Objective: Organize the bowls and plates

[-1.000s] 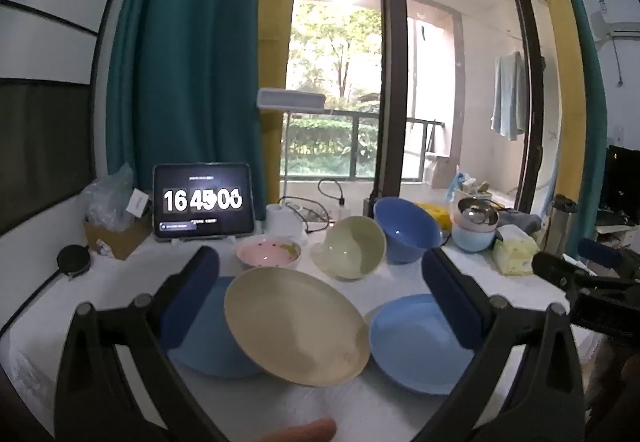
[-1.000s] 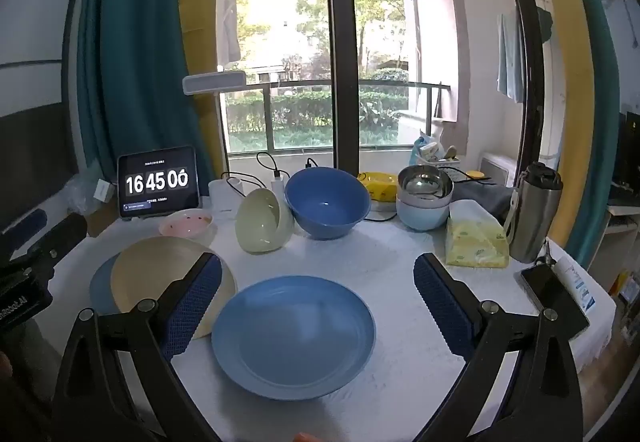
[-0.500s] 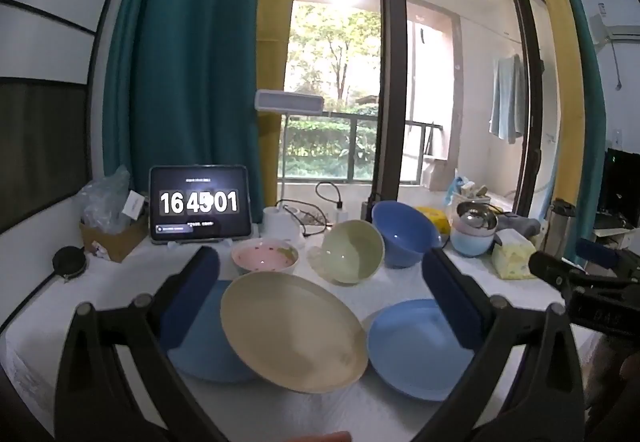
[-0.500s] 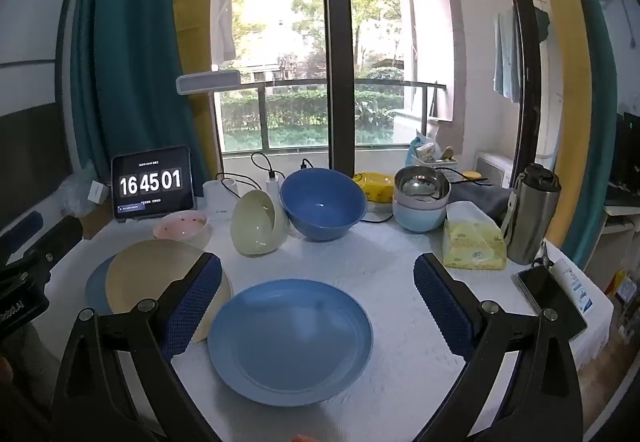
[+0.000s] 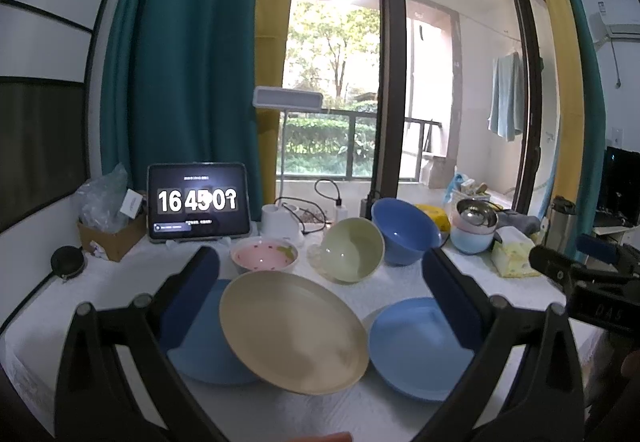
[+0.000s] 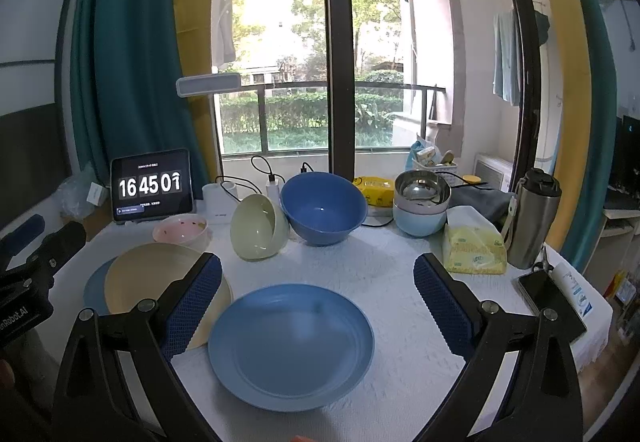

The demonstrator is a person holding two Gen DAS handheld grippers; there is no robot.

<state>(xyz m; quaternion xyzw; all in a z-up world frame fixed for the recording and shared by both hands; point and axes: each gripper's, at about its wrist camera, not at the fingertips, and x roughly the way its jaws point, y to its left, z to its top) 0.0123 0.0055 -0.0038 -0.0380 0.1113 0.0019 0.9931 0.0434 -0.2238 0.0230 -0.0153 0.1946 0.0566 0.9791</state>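
left gripper (image 5: 320, 274) jaws wide, empty, above round beige plastic plate (image 5: 292, 330) overlapping pale blue plate (image 5: 200, 350). right gripper (image 6: 318, 278) jaws wide over round blue plate (image 6: 290, 346). risk: shallow rim slips from pads.

Bowls (image 6: 323, 207) behind plates (image 6: 291, 346).

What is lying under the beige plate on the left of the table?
Under the beige plate lies a blue plate, only its left edge showing in the right wrist view. Whether anything else sits beneath the beige plate is hidden.
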